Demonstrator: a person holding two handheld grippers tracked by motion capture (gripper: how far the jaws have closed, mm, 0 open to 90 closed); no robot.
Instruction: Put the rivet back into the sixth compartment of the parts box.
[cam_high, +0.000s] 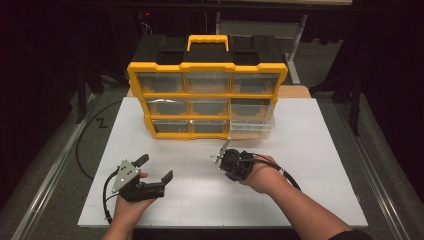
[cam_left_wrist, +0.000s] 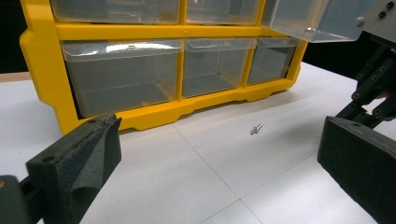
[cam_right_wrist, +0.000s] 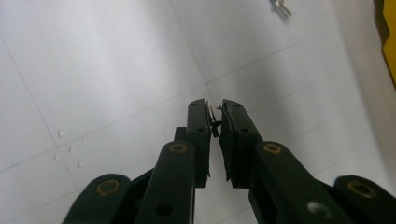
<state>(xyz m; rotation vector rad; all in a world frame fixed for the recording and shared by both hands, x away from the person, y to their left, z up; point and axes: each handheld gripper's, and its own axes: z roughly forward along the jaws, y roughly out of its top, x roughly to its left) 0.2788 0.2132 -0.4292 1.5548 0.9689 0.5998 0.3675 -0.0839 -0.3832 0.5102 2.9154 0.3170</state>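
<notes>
On a white tabletop (cam_high: 310, 165), in front of a yellow drawer organizer (cam_high: 207, 100), the left gripper (cam_high: 156, 169) rests with jaws wide apart and nothing between them. Right of it, a small metal screw (cam_left_wrist: 256, 129) lies loose just in front of the organizer's bottom row. Farther right, the right gripper (cam_right_wrist: 214, 114) holds its jaws pinched on a thin dark sliver, near the pulled-out clear drawer (cam_high: 252, 127). So slight a grip could let the sliver slip and drop short of the drawer.
</notes>
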